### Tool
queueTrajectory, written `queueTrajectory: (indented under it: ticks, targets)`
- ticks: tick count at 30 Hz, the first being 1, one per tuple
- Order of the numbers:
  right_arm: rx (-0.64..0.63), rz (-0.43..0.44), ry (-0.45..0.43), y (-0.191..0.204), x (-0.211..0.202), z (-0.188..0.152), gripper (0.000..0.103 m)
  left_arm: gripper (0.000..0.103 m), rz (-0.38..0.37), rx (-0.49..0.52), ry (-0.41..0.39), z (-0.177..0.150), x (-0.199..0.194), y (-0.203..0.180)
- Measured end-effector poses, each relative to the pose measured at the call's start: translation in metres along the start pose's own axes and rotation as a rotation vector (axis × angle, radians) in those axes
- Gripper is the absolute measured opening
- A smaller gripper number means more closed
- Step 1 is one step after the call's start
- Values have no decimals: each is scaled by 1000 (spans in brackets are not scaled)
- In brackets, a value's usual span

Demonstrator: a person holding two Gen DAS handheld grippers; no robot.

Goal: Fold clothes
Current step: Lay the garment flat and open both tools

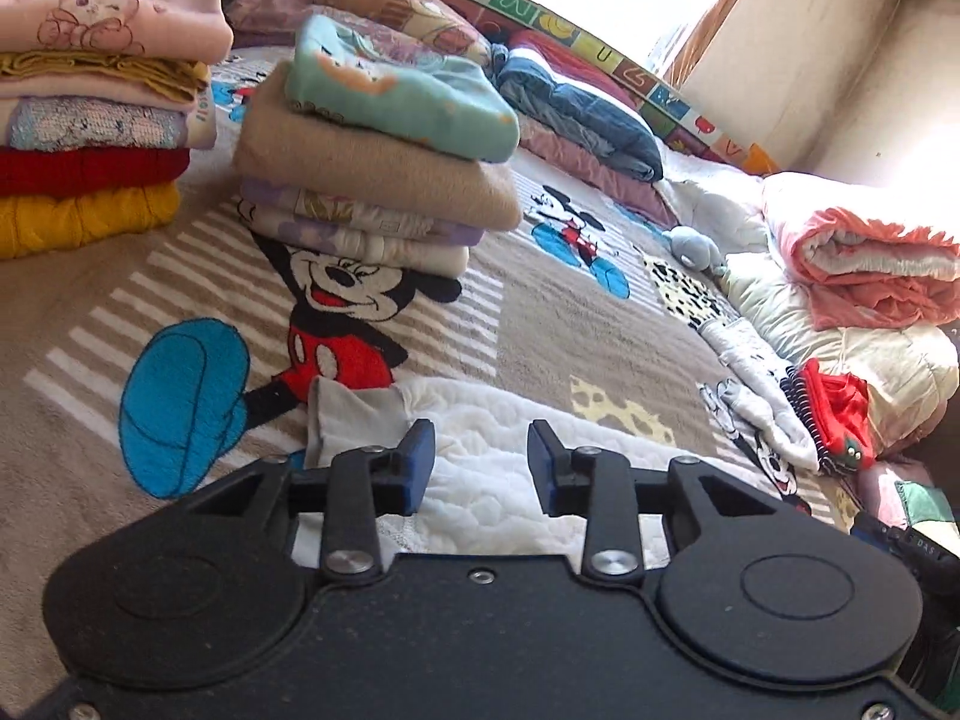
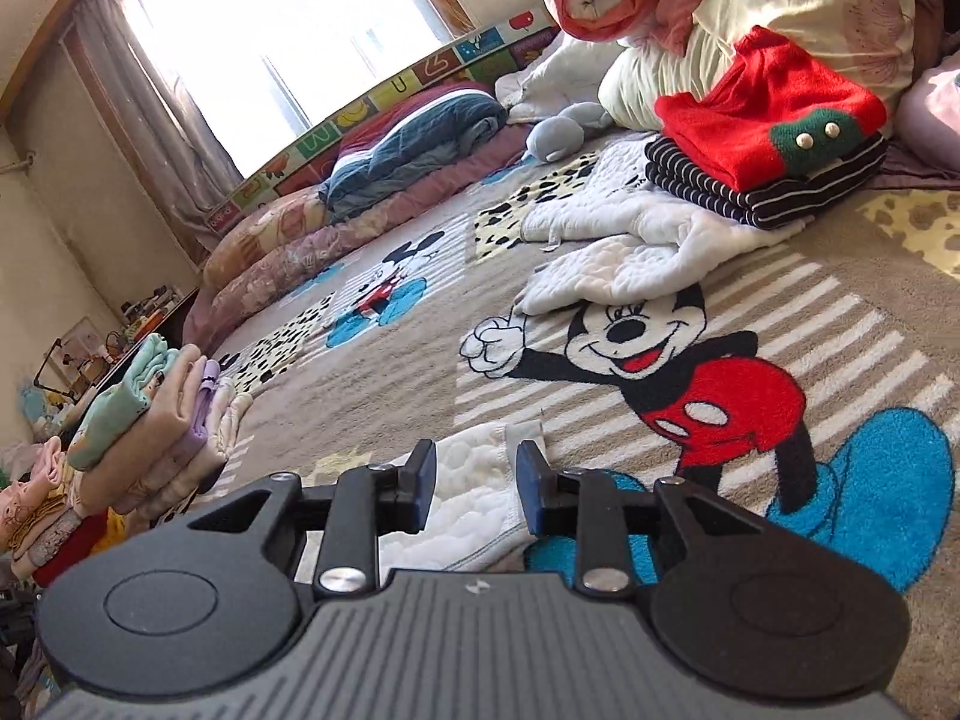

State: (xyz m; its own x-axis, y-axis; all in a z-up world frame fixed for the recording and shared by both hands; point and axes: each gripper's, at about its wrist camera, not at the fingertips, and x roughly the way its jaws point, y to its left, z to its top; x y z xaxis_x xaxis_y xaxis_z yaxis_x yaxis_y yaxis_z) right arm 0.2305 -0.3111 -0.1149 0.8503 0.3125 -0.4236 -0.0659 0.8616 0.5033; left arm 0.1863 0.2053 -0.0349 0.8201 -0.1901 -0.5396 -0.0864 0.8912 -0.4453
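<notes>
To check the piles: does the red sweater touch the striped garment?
Touching. The right wrist view shows the red sweater lying directly on the folded striped garment.

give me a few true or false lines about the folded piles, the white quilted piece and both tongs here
1. The left tongs stand open with nothing pinched. True.
2. The right tongs are clamped on a red sweater. False: they stand open, and the red sweater lies folded on a striped garment further off.
3. A mint green garment tops the pile that has a beige sweater in it. True.
4. The white quilted piece hangs in the air. False: it lies flat on the cartoon mouse blanket.
5. A yellow garment sits at the bottom of the pile topped in pink. True.
</notes>
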Motion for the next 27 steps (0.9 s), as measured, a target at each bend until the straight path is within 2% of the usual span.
queueTrajectory:
  ticks: [3,6,8,10,12,14,16,19,22,25,27]
  targets:
    - [-87,22,-43,17,-38,-5,37,38,-40,-16,-51,10,-30,-6]
    - [-176,37,-61,32,-69,-14,40,39,-103,-51,-80,20,-56,-17]
    - [-170,33,-50,32,-75,-16,40,39,-143,-74,-95,24,-71,-30]
    - [-155,27,-35,31,-79,-18,40,48,-203,-114,-115,24,-86,-44]
    - [-156,25,-34,32,-82,-19,40,50,-270,-166,-127,19,-98,-58]
    - [-164,24,-21,31,-79,-23,39,50,-332,-221,-101,8,-94,-66]
    - [-173,24,-6,30,-74,-26,39,50,-359,-237,-73,-9,-79,-72]
    - [-133,15,43,21,-49,-27,39,50,-387,-283,39,-49,-38,-74]
    - [59,33,81,-5,-11,-19,39,50,-391,-317,129,-87,-7,-70]
    - [418,70,141,-42,30,-29,40,50,-385,-351,176,-118,13,-60]
    - [551,62,159,-55,51,-38,42,50,-391,-370,186,-128,20,-53]
